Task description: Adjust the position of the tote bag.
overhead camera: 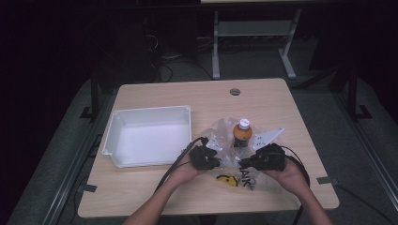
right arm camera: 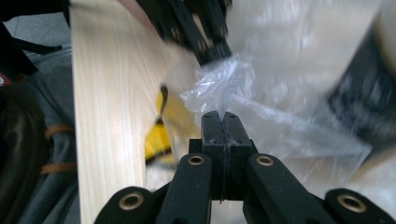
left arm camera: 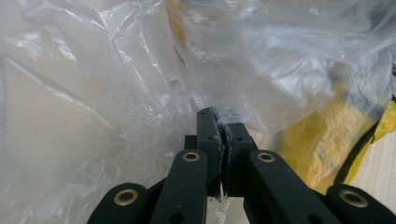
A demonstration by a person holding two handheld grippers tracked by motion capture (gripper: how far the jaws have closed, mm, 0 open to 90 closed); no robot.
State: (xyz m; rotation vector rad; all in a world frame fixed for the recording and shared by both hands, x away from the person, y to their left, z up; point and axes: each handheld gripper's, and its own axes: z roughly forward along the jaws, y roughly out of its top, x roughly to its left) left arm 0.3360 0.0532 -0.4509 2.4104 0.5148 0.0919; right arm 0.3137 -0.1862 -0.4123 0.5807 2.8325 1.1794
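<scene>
The left gripper [left arm camera: 219, 122] is pinching a fold of the clear plastic bag [overhead camera: 225, 157]; the right gripper [right arm camera: 219, 116] is clamping its film too. The bag is lying on the wooden table [overhead camera: 155, 187], around a bottle [overhead camera: 241, 133]. Thin, slippery, tear-prone film: gripping bunched rim edges seems safest

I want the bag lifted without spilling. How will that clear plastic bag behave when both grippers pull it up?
The plastic bag looks thin and crumpled, so probably floppy and sagging. The bottle standing in it may tip. The left gripper pinches just a fold, which might slip.
</scene>
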